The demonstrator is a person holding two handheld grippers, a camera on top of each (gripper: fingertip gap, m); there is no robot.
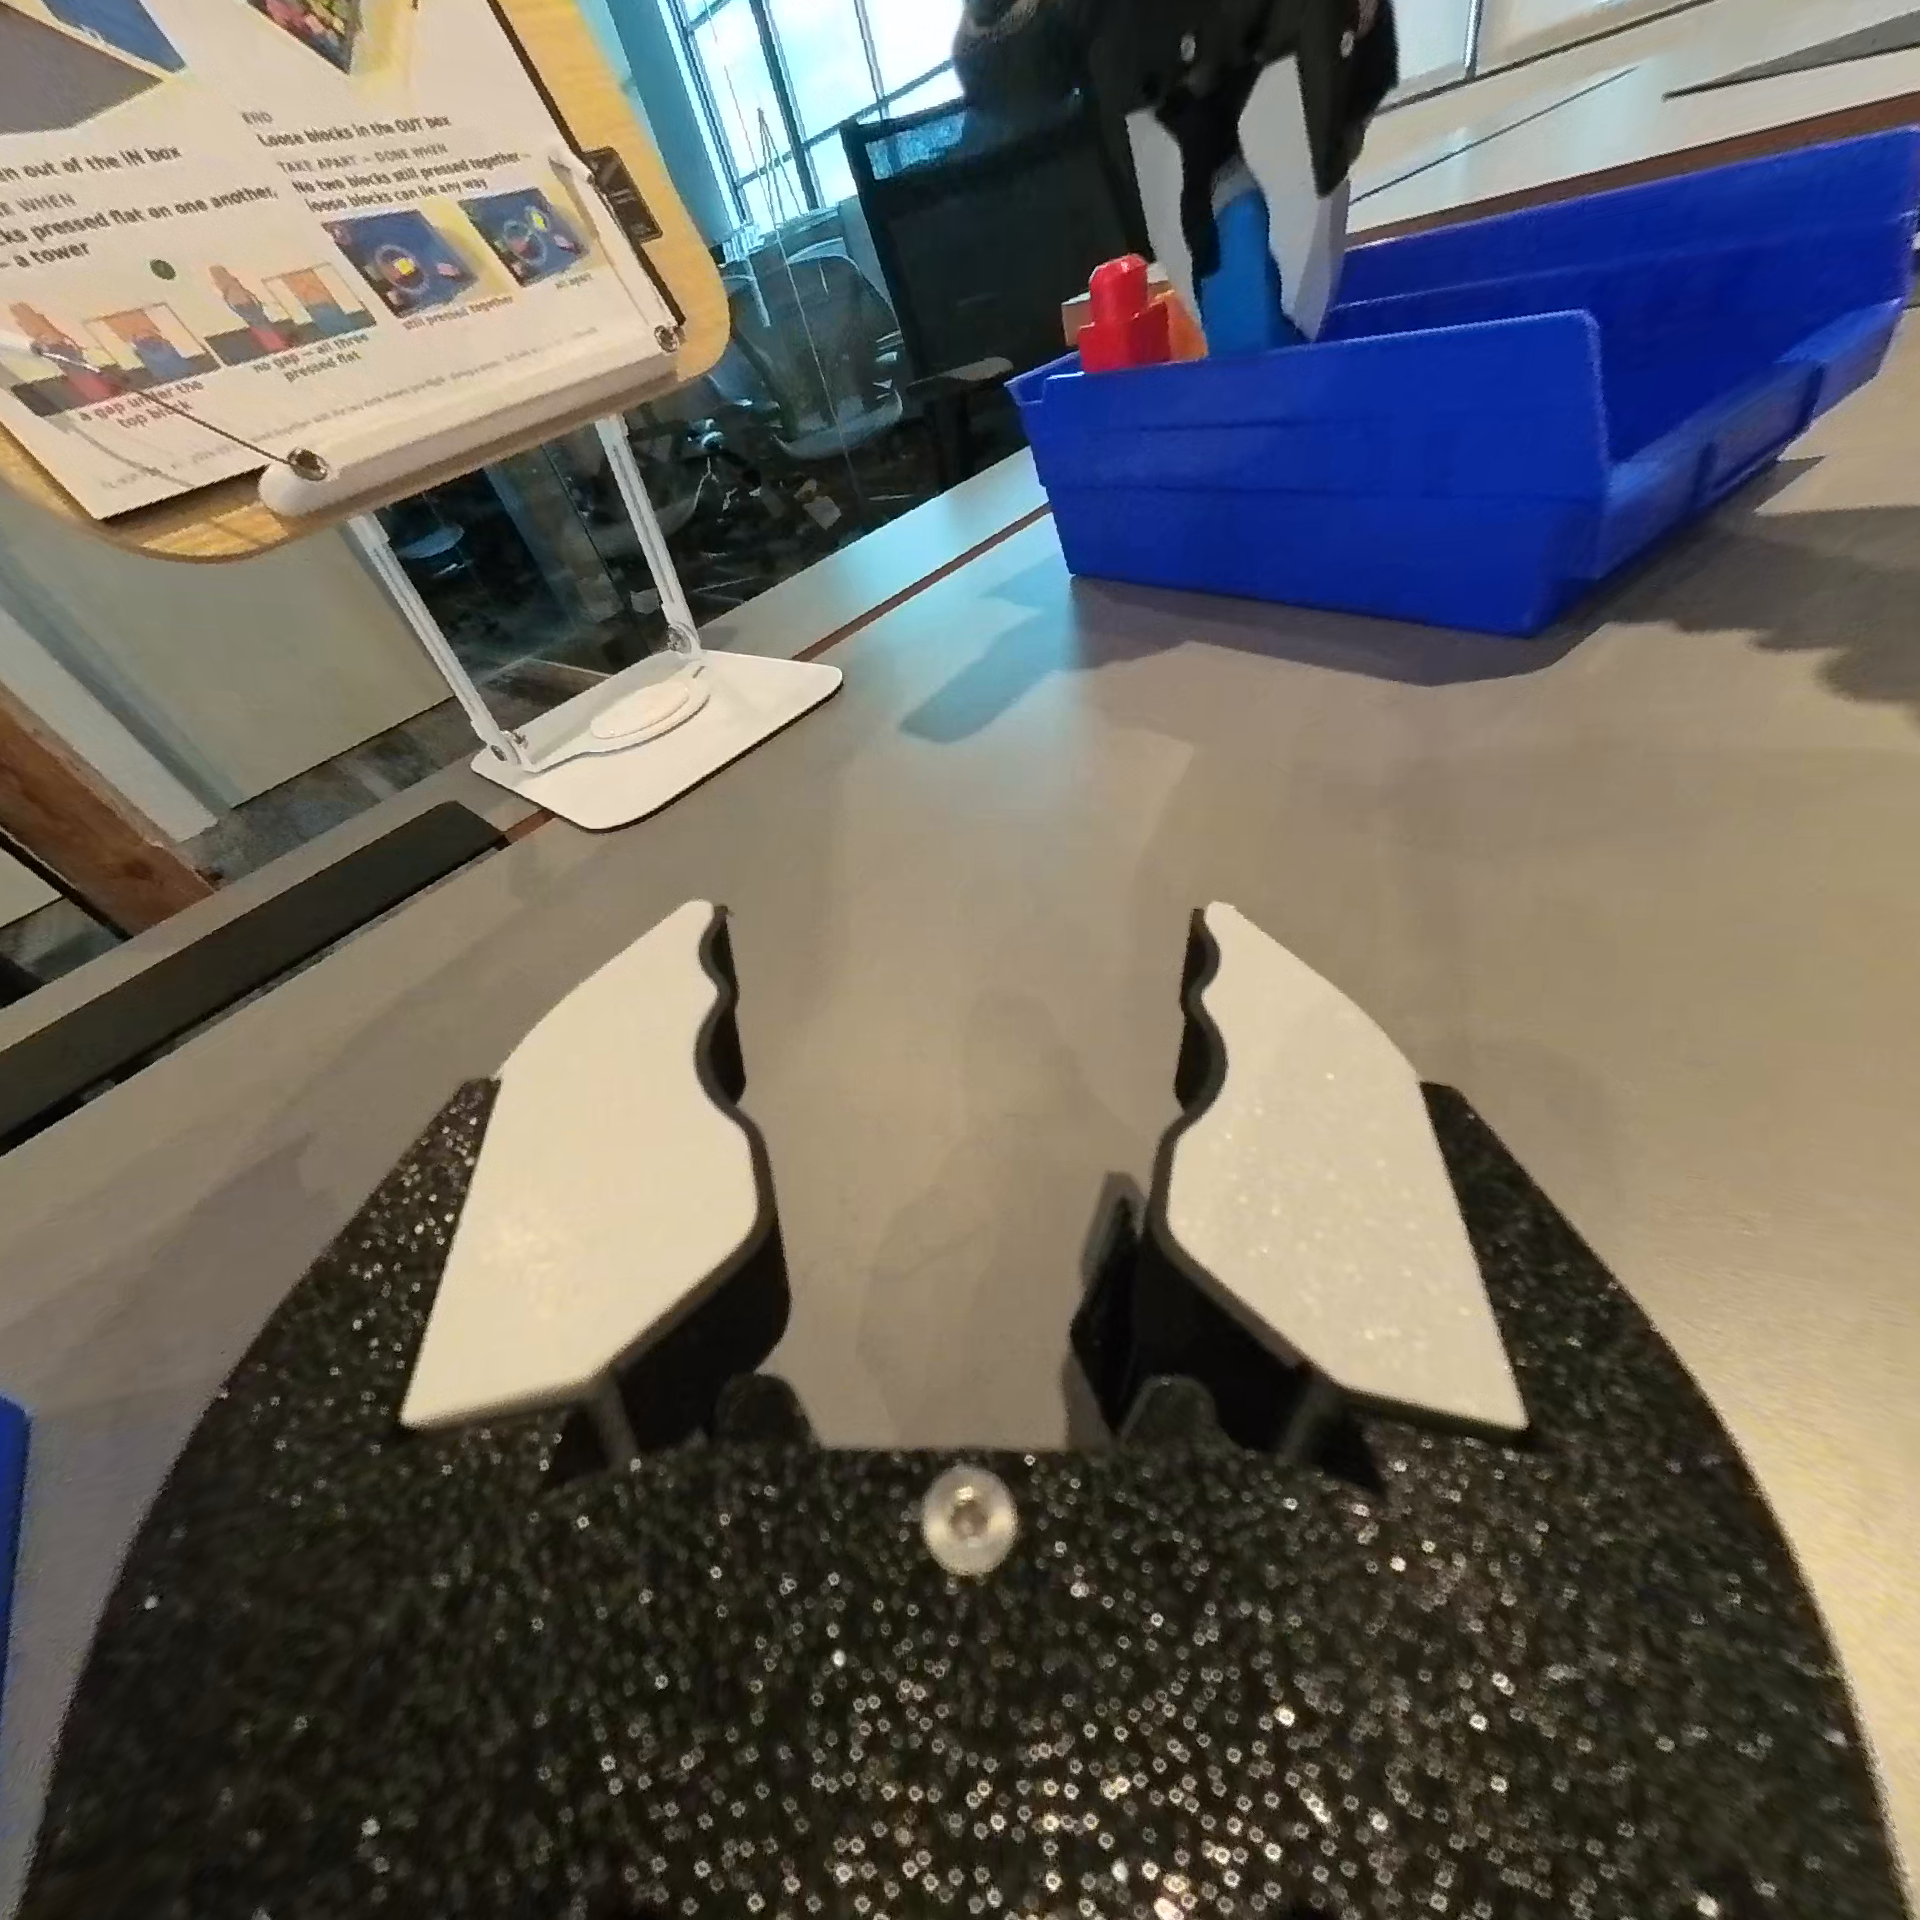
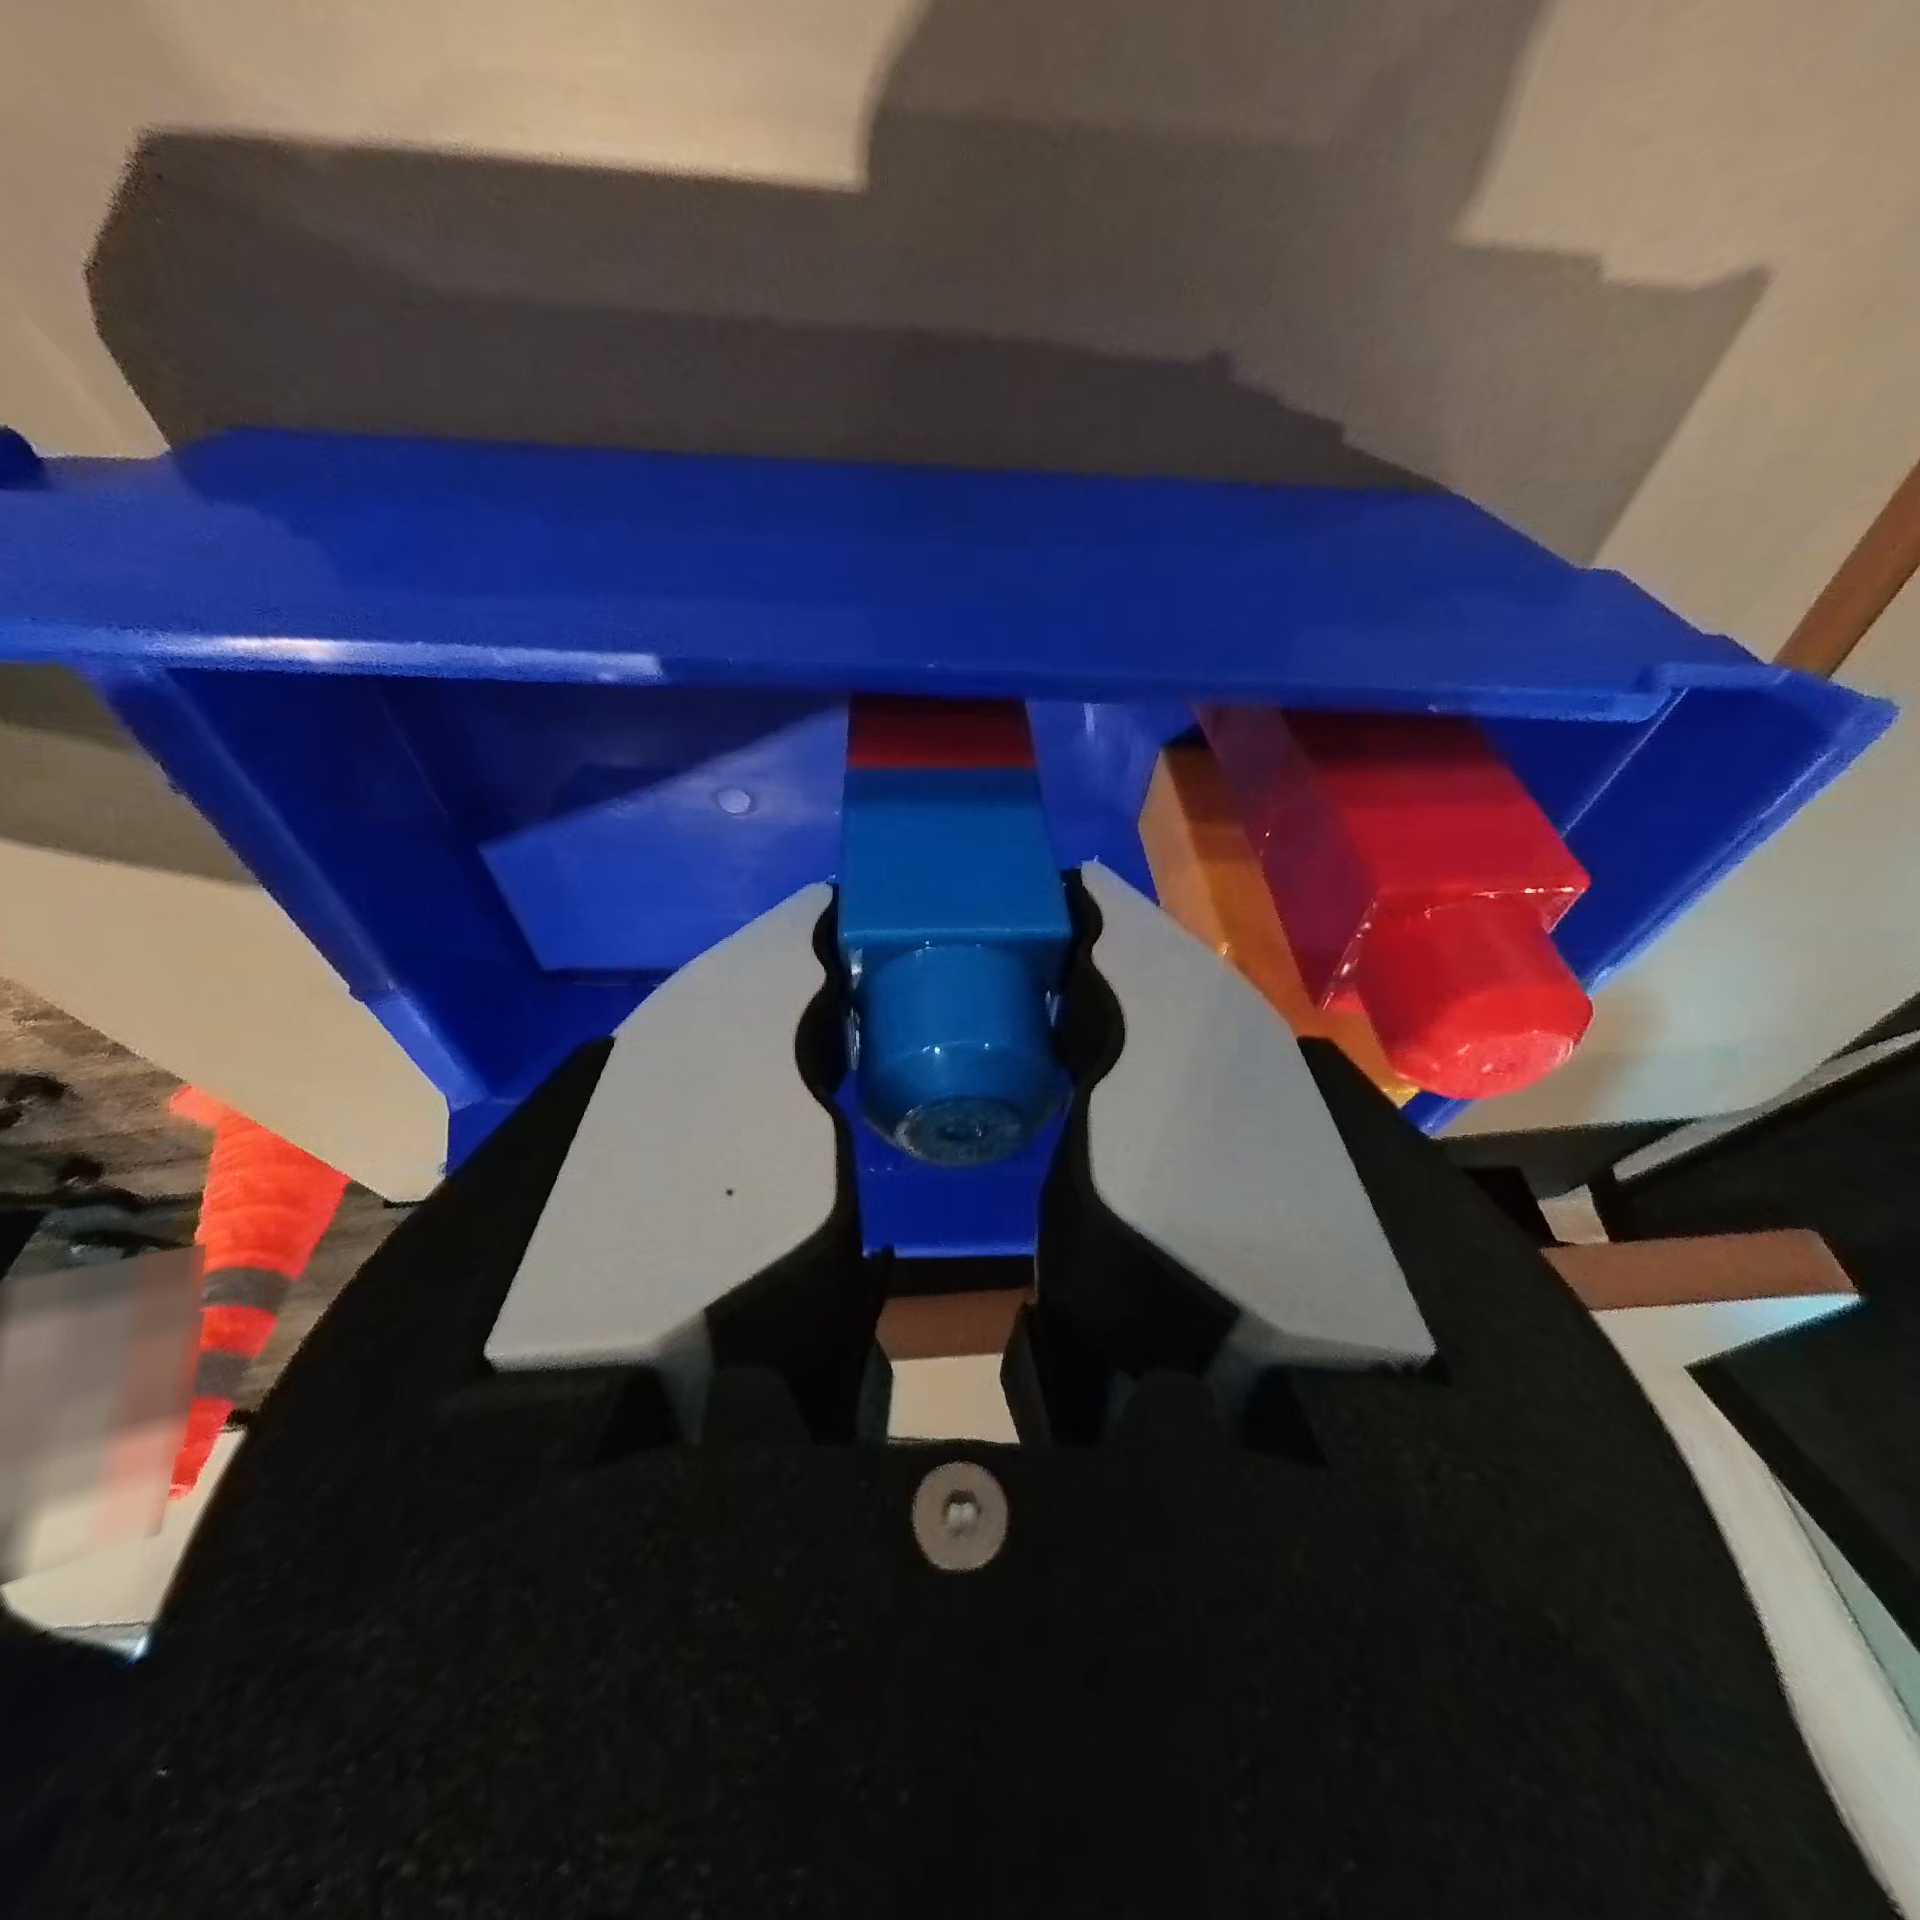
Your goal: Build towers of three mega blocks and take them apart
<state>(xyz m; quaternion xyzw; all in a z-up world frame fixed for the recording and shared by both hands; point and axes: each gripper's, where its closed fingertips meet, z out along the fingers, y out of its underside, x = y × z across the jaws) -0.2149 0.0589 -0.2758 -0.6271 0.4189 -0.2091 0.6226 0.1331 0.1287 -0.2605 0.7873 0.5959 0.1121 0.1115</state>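
Note:
My right gripper (image 2: pixel 956 883) points down into a blue bin (image 2: pixel 727 582) and is shut on a blue block (image 2: pixel 951 935), the top of a tower with a red block (image 2: pixel 940 732) lower down. A second tower topped by a red block (image 2: pixel 1455 935) over an orange one (image 2: pixel 1205 862) stands beside it in the bin. My left gripper (image 1: pixel 961 914) is open and empty, low over the grey table (image 1: pixel 1143 810). The left wrist view shows the bin (image 1: pixel 1403 468), the right gripper (image 1: pixel 1278 135) in it on the blue block (image 1: pixel 1247 281), and the red block (image 1: pixel 1122 312).
A white stand holding an instruction sheet (image 1: pixel 343 229) sits at the table's left edge, its base (image 1: pixel 665 738) on the table. A blue edge (image 1: pixel 10 1558) shows at the far left. An orange cone (image 2: pixel 249 1226) stands on the floor beyond the table. About 35 cm separates my left fingertips from my right.

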